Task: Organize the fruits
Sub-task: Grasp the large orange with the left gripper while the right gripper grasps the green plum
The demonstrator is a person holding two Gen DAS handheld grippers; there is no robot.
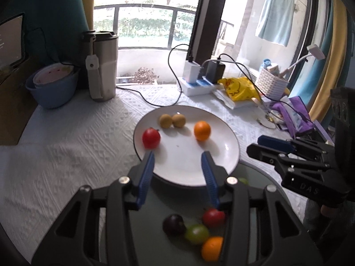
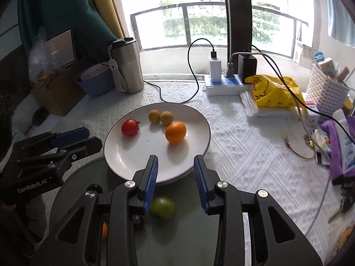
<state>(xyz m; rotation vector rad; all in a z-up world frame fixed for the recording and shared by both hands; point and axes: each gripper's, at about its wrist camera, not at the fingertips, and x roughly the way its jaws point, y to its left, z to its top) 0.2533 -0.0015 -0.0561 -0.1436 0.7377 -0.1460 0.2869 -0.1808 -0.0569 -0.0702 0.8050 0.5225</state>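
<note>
Left wrist view: nearest, a dark round tray (image 1: 173, 199) holds a loose cluster of a purple fruit (image 1: 174, 224), a green fruit (image 1: 197, 233), a red one (image 1: 213, 217) and a small orange (image 1: 212, 248). Above it the left gripper (image 1: 178, 155) stands open with nothing between its blue pads. The right gripper (image 2: 175, 158), narrower but also parted, grips nothing. Just beyond, a white plate (image 1: 188, 166) overlaps the tray's far edge and carries a tomato (image 1: 151, 137), two brown fruits (image 1: 172, 120) touching each other, and an orange (image 1: 202, 130). Farther back on the white cloth stand a steel tumbler (image 1: 103, 66) and a power strip (image 1: 195, 86).
</note>
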